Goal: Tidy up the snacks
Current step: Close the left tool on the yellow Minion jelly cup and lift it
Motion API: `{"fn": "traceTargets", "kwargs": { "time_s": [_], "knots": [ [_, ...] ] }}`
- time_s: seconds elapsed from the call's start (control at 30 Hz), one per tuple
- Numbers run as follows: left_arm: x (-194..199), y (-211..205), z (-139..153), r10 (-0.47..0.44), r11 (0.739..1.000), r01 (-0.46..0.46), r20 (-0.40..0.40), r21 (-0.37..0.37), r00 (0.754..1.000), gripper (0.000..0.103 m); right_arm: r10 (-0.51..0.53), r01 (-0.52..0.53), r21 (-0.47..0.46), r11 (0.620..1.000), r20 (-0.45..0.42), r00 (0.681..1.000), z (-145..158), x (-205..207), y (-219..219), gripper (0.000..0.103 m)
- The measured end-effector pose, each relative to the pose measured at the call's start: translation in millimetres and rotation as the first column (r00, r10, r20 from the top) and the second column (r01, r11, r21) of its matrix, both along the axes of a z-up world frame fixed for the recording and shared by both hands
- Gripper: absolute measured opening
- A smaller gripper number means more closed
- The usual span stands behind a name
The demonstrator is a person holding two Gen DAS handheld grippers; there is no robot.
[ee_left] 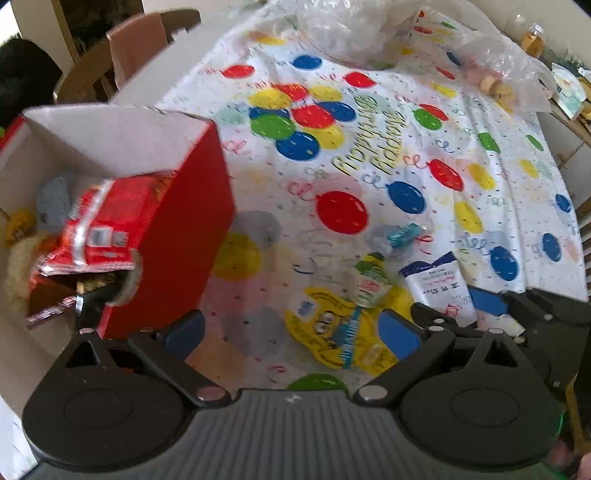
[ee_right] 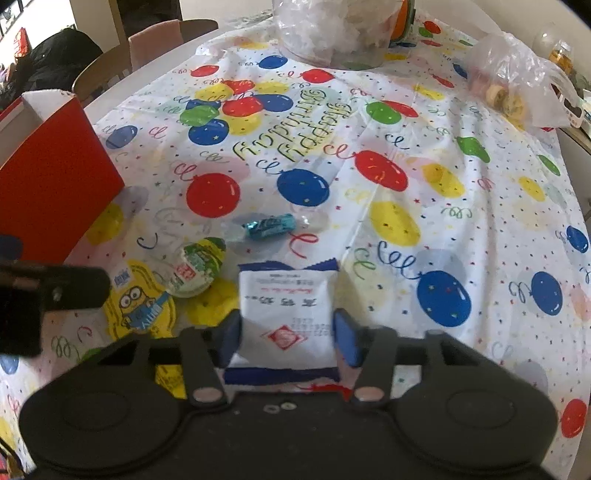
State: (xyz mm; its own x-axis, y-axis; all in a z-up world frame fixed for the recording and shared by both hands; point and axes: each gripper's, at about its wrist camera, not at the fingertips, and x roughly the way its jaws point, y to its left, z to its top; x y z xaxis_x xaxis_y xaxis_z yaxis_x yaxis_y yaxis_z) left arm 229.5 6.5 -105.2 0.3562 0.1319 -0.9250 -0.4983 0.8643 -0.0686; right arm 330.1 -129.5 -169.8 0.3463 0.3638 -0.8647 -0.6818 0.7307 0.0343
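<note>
My right gripper is shut on a white packet with blue ends, one blue pad against each side, low over the balloon tablecloth. The left gripper stands open beside the red box, above a yellow cartoon pack that its pads do not touch. A green-lidded jelly cup rests against that pack. Just beyond lies a teal wrapped candy. A red snack bag and other snacks fill the box. The right wrist view also shows the cup, candy and yellow pack.
A clear plastic tub stands at the table's far end. A plastic bag of cookies lies at the far right near the edge. Chairs line the far left side. The red box occupies the left.
</note>
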Motion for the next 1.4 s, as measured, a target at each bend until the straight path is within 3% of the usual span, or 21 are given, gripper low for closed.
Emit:
{"fn": "traceTargets", "kwargs": {
  "time_s": [0.27, 0.4, 0.8, 0.93, 1.03, 1.4],
  "knots": [
    [14.7, 11.1, -33.8, 0.146, 0.982, -0.159, -0.12, -0.104, 0.982, 0.092, -0.037, 0.038, 0.042, 0.998, -0.012, 0.999, 3.8, 1.6, -28.6, 0.046],
    [19.2, 12.6, -43.5, 0.206, 0.966, -0.222, -0.122, -0.13, 0.971, 0.092, -0.045, 0.046, 0.057, 0.997, -0.017, 0.999, 6.4, -1.9, -38.8, 0.046],
    [42.0, -10.8, -52.5, 0.184, 0.981, -0.191, -0.149, -0.033, 0.972, 0.09, -0.04, 0.041, 0.06, 0.997, -0.018, 0.999, 7.7, -12.0, -52.9, 0.046],
    [42.6, -16.7, -50.1, 0.187, 0.982, -0.189, -0.144, -0.001, 0.972, 0.082, -0.041, 0.042, 0.06, 0.997, -0.018, 0.999, 7.8, -13.9, -55.1, 0.046],
    [40.5, -19.7, -45.1, 0.171, 0.985, -0.171, -0.123, 0.011, 0.978, 0.066, -0.045, 0.046, 0.059, 0.997, -0.018, 0.999, 7.6, -15.3, -56.7, 0.046],
    [16.4, -7.7, -40.3, 0.132, 0.988, -0.137, -0.075, -0.071, 0.988, 0.066, -0.073, 0.074, 0.072, 0.995, -0.016, 0.997, 19.1, -27.4, -66.2, 0.046]
  ]
}}
